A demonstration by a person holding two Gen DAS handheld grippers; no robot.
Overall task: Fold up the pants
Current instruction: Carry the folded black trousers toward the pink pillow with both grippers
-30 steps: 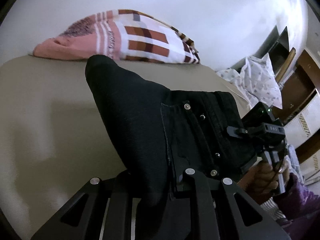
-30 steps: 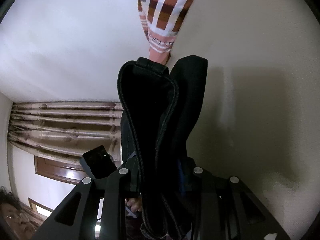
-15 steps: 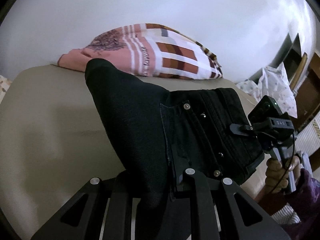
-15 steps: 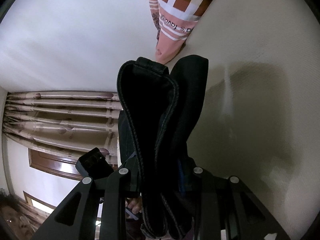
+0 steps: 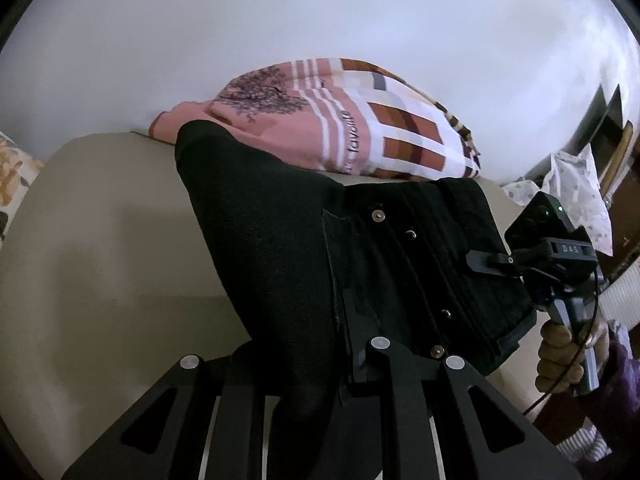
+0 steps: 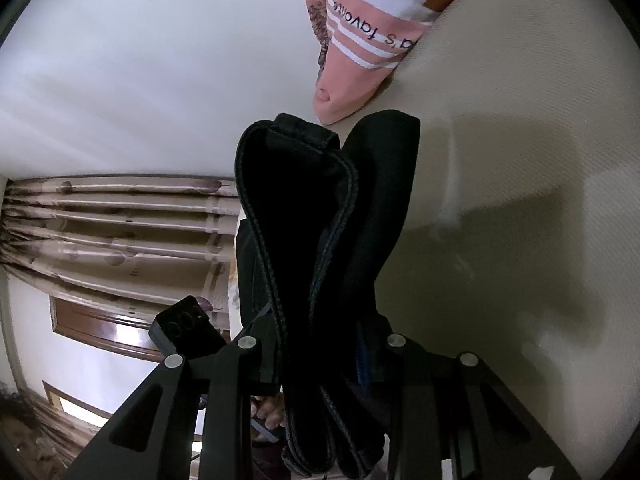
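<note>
The black pants point(image 5: 304, 248) hang as a folded bundle above the beige bed point(image 5: 100, 264), metal rivets showing along the fly. My left gripper point(image 5: 308, 356) is shut on the bundle's near edge. At the right of the left wrist view, my right gripper point(image 5: 492, 261) clamps the waistband end, carried by a hand point(image 5: 568, 352). In the right wrist view the pants point(image 6: 320, 220) stand up thick between the fingers of the right gripper point(image 6: 320, 344), which is shut on them. The left gripper's camera block point(image 6: 184, 328) shows behind the cloth.
A pink and brown checked pillow point(image 5: 340, 136) lies at the bed's far edge by the white wall; it also shows in the right wrist view as the pillow point(image 6: 360, 32). A white printed cloth point(image 5: 576, 196) and wooden furniture stand at the right. Curtains point(image 6: 120, 220) hang beyond the bed point(image 6: 520, 160).
Both grippers have carried the pants across the bed toward the pillow, which now looks nearer and larger in both views. Neither grip has changed.
</note>
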